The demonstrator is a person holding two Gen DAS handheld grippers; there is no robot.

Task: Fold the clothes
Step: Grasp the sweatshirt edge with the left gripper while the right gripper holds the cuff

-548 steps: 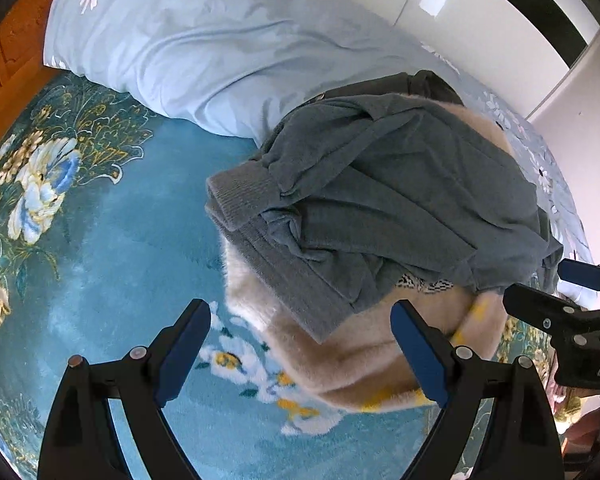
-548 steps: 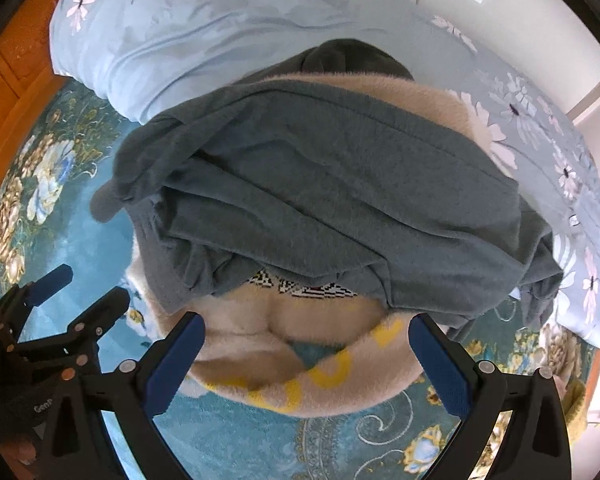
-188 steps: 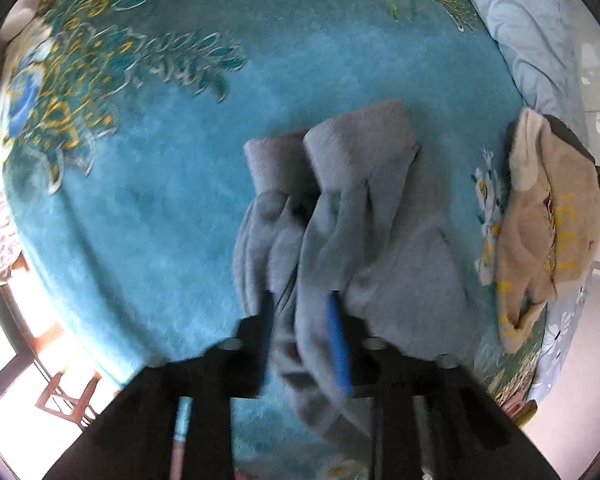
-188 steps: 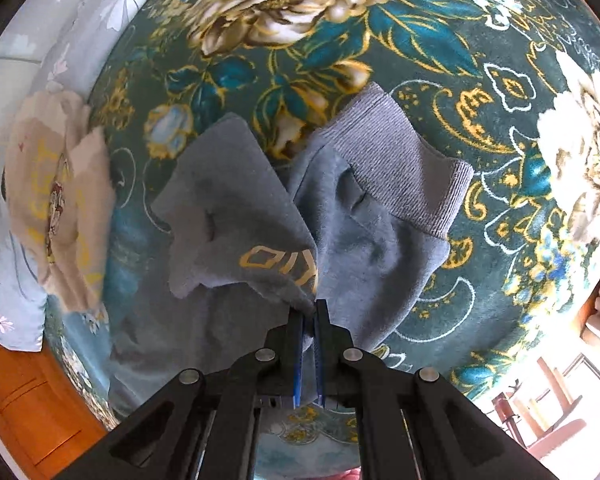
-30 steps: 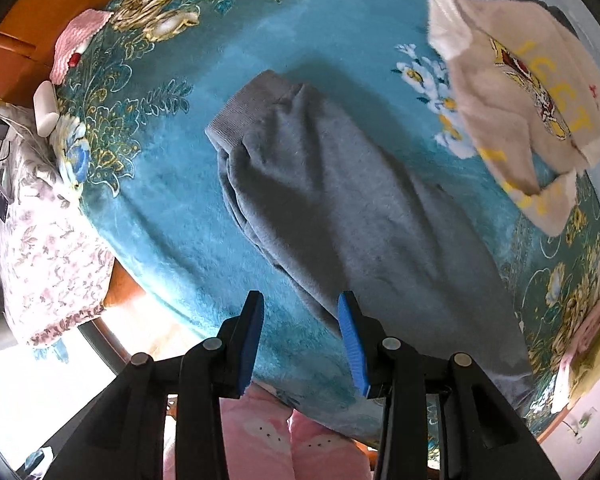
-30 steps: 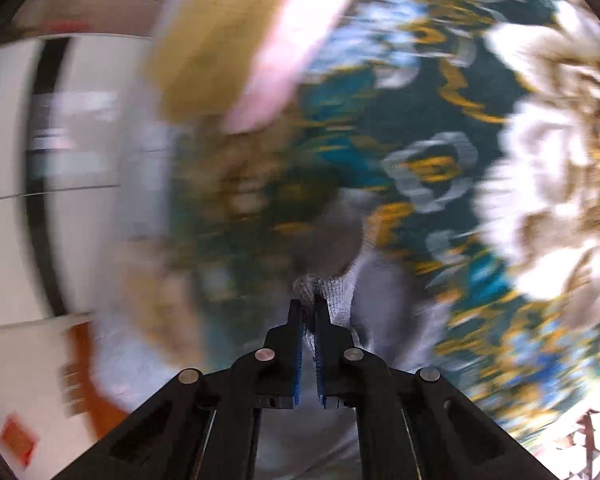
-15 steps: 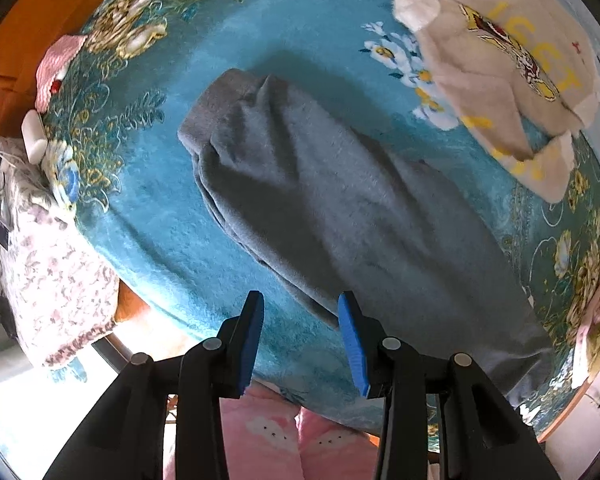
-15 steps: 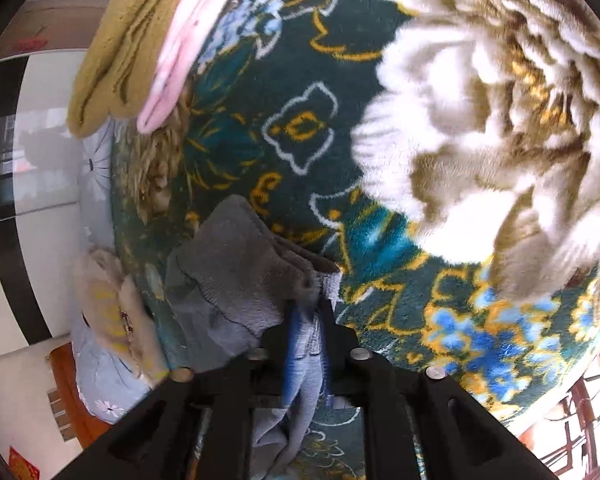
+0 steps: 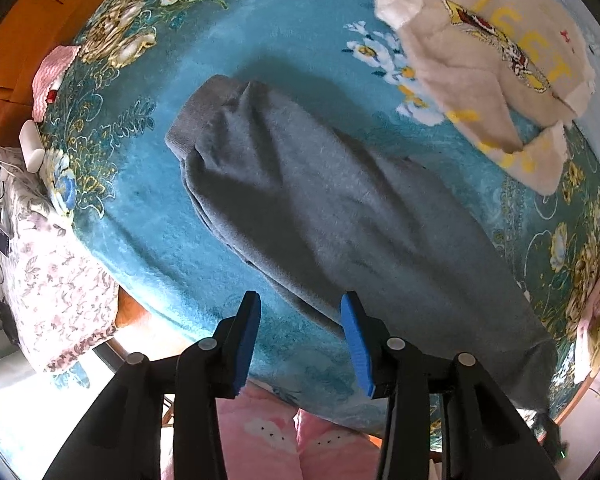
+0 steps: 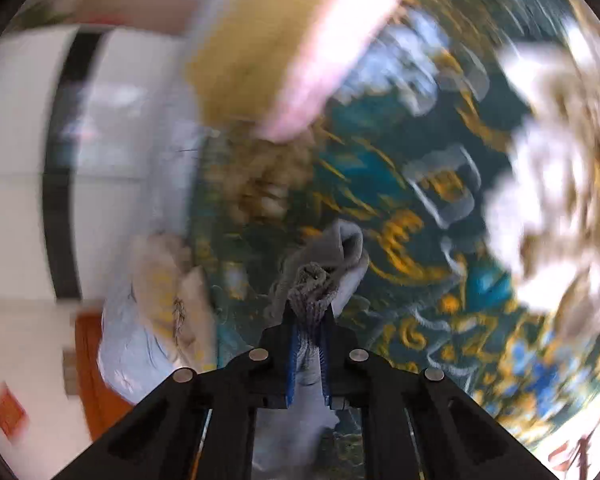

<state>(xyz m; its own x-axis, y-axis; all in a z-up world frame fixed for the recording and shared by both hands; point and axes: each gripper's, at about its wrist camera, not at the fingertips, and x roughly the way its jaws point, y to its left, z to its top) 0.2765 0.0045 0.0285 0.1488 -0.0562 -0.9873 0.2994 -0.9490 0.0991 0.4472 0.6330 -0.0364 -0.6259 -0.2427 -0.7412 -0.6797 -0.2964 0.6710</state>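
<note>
Grey trousers point(image 9: 340, 208) are lying stretched out across the teal flowered blanket point(image 9: 204, 208), with the ribbed waistband toward the far left. A beige sweater point(image 9: 484, 60) is lying beside them on the same blanket. The left gripper point(image 9: 300, 332) is being held with its jaws apart, above the near edge of the trousers, gripping nothing. One bunched end of the trousers point(image 10: 320, 276) is being pinched between the closed jaws of the right gripper point(image 10: 308, 344); this view is blurred.

Left view sharp, daylit; right view heavily motion-blurred.
</note>
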